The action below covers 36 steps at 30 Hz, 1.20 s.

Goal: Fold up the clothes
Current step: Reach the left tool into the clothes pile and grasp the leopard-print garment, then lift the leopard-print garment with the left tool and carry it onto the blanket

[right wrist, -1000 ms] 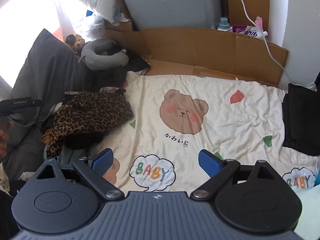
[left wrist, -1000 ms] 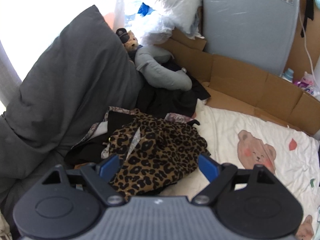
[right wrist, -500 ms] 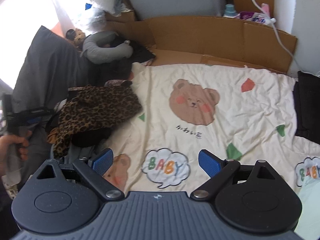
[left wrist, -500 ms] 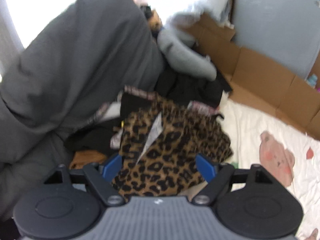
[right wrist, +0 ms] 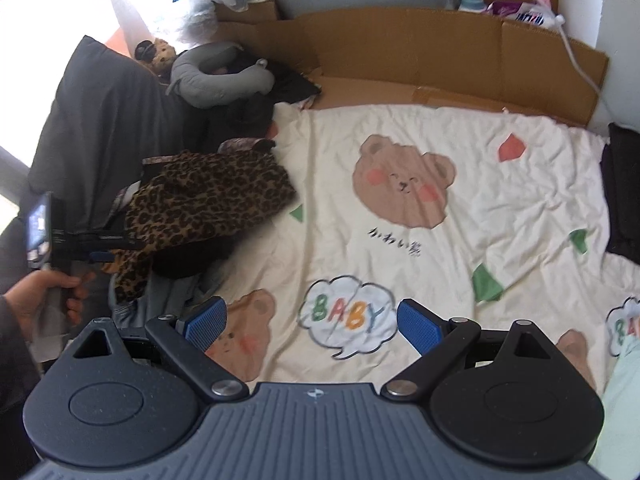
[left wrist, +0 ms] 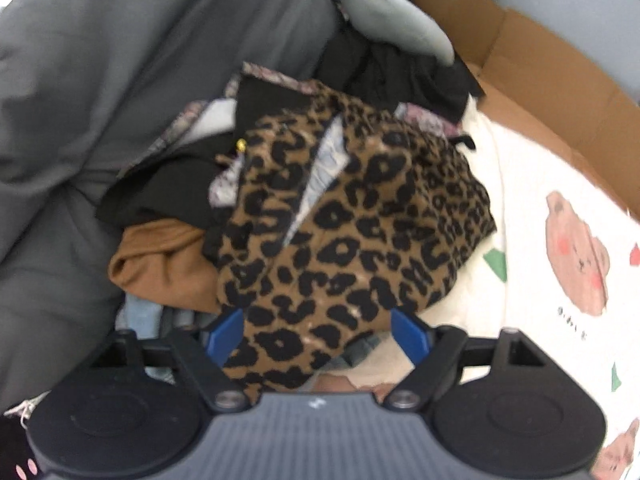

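I can't see the lower hem of the leopard-print garment (left wrist: 352, 240); it runs behind my left hand-held gripper (left wrist: 318, 336). The clothes beneath it show only as blurred scraps. The black garment (right wrist: 622, 192) is cut off by the right edge.

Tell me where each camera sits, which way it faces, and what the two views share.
Left wrist: on the left gripper, angled steeply down over the leopard-print garment; its open jaws straddle the hem.
Right wrist: on the right gripper, looking down across the bear-print quilt; its own open jaws, the left hand and the left gripper show.
Shared: leopard-print garment, bear-print quilt, grey pillow.
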Each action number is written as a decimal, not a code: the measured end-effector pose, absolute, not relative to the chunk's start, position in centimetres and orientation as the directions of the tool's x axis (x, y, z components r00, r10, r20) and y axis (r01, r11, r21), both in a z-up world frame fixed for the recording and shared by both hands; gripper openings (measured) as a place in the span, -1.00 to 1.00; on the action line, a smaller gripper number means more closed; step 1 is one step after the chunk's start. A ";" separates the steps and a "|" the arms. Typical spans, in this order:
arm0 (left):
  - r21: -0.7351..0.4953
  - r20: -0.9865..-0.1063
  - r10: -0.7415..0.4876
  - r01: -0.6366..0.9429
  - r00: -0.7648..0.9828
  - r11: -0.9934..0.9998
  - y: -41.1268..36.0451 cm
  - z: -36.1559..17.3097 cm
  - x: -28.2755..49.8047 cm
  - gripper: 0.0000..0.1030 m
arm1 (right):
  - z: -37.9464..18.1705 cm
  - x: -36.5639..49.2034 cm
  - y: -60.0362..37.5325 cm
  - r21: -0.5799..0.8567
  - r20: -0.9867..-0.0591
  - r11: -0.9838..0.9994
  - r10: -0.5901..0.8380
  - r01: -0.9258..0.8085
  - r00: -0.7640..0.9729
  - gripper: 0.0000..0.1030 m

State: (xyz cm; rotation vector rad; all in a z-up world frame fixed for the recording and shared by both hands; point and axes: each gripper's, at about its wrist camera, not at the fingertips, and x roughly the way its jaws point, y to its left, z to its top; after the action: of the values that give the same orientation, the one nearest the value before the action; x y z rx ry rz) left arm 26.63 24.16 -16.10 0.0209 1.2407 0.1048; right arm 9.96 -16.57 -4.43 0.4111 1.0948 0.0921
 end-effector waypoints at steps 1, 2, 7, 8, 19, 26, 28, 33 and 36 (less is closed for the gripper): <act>0.085 -0.946 0.096 -0.050 0.310 0.995 23.9 -16.6 26.8 0.61 | -4.5 10.0 -16.4 0.371 -0.843 0.920 0.279 0.123 0.461 0.86; 0.101 -0.948 0.108 -0.036 0.300 0.994 23.8 -17.0 26.9 0.61 | -4.5 10.0 -16.2 0.375 -0.842 0.920 0.284 0.118 0.459 0.86; 0.177 -0.952 0.173 -0.006 0.253 0.984 23.8 -19.3 27.7 0.59 | -5.5 10.4 -15.3 0.342 -0.861 0.933 0.263 0.112 0.436 0.86; 0.190 -0.952 0.186 -0.010 0.242 0.982 24.0 -19.7 27.7 0.52 | -5.7 10.5 -15.3 0.338 -0.864 0.934 0.260 0.113 0.432 0.86; 0.119 -0.951 0.122 -0.027 0.283 0.992 23.8 -17.3 27.1 -0.94 | -5.6 11.0 -15.6 0.269 -0.863 0.958 0.194 0.099 0.466 0.86; 0.072 -0.931 0.067 0.000 0.360 0.997 22.6 -14.1 26.2 -0.95 | -5.3 11.0 -16.6 0.289 -0.838 0.952 0.200 0.102 0.508 0.85; 0.048 -0.928 0.042 0.007 0.371 0.999 22.1 -13.2 26.0 -0.96 | -5.5 11.2 -17.1 0.279 -0.833 0.953 0.180 0.118 0.523 0.85; 0.005 -0.914 -0.020 0.059 0.405 0.998 19.6 -11.3 25.5 -0.96 | -6.0 11.4 -17.9 0.313 -0.827 0.938 0.193 0.147 0.528 0.85; -0.017 -0.903 -0.060 0.105 0.425 0.994 17.6 -10.2 25.1 -0.96 | -5.9 11.4 -17.8 0.334 -0.819 0.932 0.212 0.143 0.533 0.85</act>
State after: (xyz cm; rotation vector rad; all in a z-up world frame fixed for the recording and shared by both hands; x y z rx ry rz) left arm 25.07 17.64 -10.19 0.0447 1.1269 -0.1034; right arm 11.43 -17.84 -5.88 0.3861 1.0152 0.0427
